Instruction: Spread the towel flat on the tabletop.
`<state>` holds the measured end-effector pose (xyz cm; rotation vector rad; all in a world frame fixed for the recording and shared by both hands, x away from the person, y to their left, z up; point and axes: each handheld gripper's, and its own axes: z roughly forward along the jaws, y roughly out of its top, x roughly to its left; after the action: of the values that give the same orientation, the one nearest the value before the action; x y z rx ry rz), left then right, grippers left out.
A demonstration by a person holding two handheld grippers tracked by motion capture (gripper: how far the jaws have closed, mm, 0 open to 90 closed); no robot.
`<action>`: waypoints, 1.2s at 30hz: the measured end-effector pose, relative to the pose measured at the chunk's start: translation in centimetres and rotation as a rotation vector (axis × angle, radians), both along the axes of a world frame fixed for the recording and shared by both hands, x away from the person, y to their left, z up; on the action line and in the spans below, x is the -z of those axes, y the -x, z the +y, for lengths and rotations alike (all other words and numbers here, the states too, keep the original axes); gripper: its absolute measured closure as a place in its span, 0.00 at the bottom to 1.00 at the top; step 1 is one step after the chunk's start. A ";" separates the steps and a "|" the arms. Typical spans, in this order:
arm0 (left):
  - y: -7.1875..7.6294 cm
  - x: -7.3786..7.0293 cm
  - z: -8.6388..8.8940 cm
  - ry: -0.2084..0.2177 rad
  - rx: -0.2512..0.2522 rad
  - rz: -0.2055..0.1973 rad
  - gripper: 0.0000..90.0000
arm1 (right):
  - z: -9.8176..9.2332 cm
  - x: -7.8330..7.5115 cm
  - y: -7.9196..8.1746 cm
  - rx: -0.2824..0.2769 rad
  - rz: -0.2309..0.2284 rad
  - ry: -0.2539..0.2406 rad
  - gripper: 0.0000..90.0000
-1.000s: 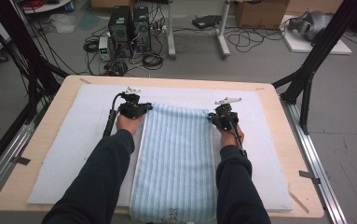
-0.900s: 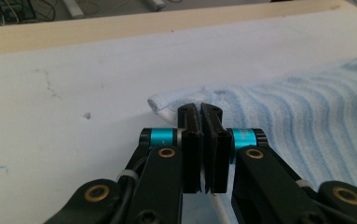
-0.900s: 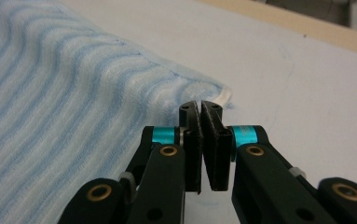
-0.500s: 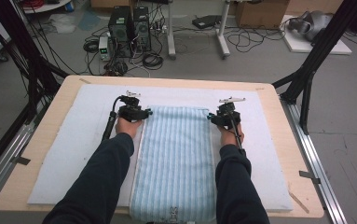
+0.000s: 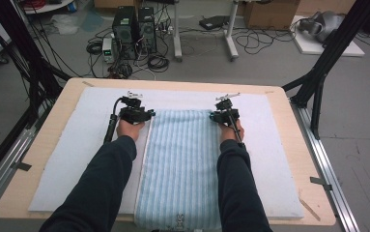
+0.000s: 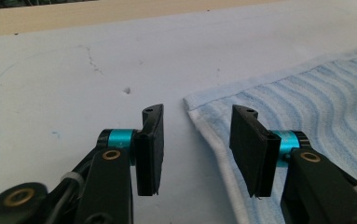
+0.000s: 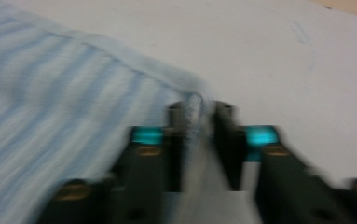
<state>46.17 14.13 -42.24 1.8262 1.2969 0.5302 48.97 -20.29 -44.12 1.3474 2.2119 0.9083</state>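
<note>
Towel [image 5: 180, 164], pale blue with white ribbed stripes and soft terry weave, lies flat on the white mat [image 5: 71, 159], its long shape running toward the person. Left gripper [image 6: 195, 135] has jaws apart, just closing a little, astride its far corner hem. Right gripper [image 7: 198, 140] has just closed, pinching the other far corner.

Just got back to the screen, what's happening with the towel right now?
A person works a claw in each hand at the far corners of the striped blue towel lying on the white mat. The right claw is pinched shut on its corner. The left claw is open, jaws straddling the towel's edge near the other corner without gripping; they have just been closing.
</note>
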 end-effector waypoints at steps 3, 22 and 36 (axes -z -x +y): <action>0.3 -0.5 0.1 0.000 -0.005 -0.002 0.57 | 0.8 -0.1 0.1 0.013 -0.058 0.059 0.97; 1.1 0.2 -1.0 0.001 0.171 0.003 0.85 | -1.1 -3.5 4.2 -0.021 -0.100 -0.011 0.55; 1.0 2.2 -2.4 -0.141 0.116 0.030 0.94 | -4.2 -2.3 10.8 -0.113 -0.055 -0.030 0.68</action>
<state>45.18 11.69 -44.42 2.0194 1.1901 0.5450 38.16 -24.46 -41.79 1.2060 2.2600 1.0101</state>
